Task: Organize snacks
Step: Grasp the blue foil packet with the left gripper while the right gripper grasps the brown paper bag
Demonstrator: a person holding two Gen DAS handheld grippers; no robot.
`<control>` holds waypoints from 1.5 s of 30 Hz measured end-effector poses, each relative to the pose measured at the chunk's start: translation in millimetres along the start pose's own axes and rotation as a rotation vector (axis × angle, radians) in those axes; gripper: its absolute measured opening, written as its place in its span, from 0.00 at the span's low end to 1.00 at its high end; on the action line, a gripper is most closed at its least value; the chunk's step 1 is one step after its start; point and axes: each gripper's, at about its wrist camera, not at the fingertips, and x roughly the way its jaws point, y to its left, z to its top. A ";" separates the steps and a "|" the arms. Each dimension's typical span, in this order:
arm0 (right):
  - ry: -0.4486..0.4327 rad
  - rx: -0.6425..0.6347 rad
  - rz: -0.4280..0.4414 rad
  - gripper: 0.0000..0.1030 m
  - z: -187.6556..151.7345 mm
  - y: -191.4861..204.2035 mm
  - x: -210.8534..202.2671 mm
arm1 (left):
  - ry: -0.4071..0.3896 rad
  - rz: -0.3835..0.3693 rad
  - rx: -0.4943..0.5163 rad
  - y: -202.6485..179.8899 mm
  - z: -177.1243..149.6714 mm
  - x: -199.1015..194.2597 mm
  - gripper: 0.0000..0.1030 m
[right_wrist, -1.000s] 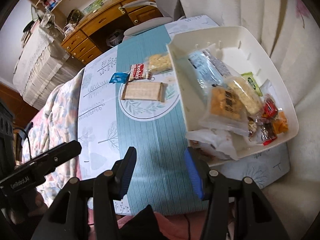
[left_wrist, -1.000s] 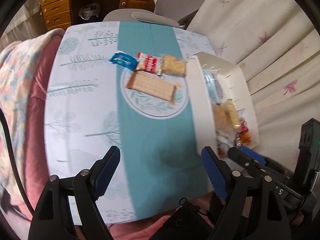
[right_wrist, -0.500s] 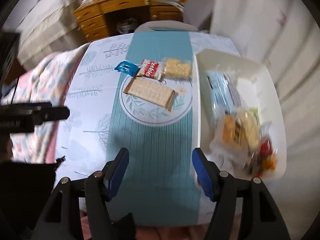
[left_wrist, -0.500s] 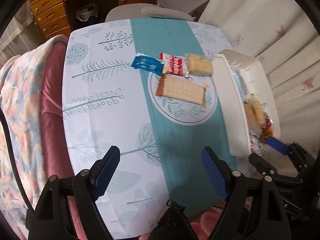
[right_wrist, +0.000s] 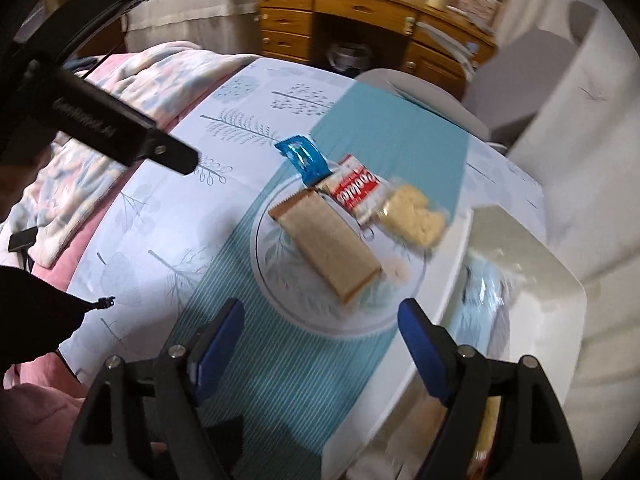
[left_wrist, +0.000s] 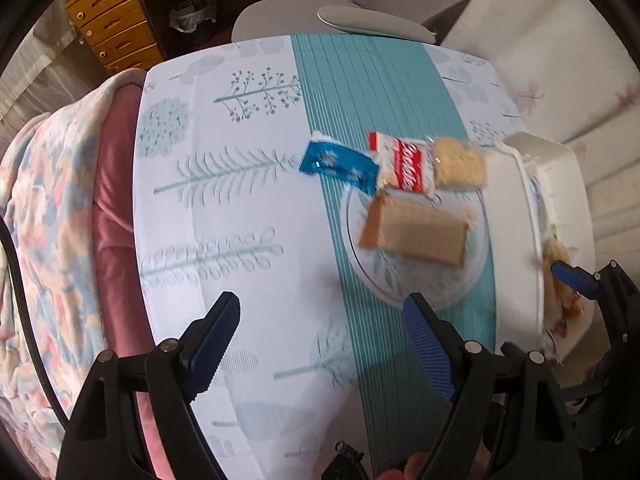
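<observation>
Four wrapped snacks [right_wrist: 326, 240] lie loose on the counter [left_wrist: 224, 240] beside the white bin [right_wrist: 536, 280] meant for them, so the left tool [left_wrist: 322, 344] hangs spread and the right tool [right_wrist: 320, 344] is opening, both empty

Tablecloth [left_wrist: 224, 216]: white, pale blue-grey tree and leaf prints, teal ribbed stripe down the middle with a round leaf medallion.

Ahead of the right gripper [right_wrist: 320, 328] (black frame, blue pads):
- tan cracker pack [right_wrist: 326, 248]
- red-and-white cookie packet [right_wrist: 356, 190]
- clear bag of pale yellow biscuits [right_wrist: 414, 216]
- shiny blue wrapper [right_wrist: 302, 156]

Bin [right_wrist: 536, 268] to its right: cream.

Left gripper [left_wrist: 322, 346]: same black and blue. Blanket [left_wrist: 48, 216] on its left: pastel pink-blue floral over dusty pink.
</observation>
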 end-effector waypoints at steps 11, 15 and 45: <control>0.027 -0.104 0.070 0.78 34.4 -8.2 55.0 | 0.049 0.027 0.019 3.5 59.2 53.5 0.82; 0.042 -0.104 0.089 0.78 40.9 -13.6 73.6 | 0.050 0.024 0.042 -0.6 71.8 71.1 0.82; 0.215 -0.069 0.134 0.78 54.7 -19.8 148.1 | 0.068 0.070 0.074 -40.4 129.0 149.9 0.81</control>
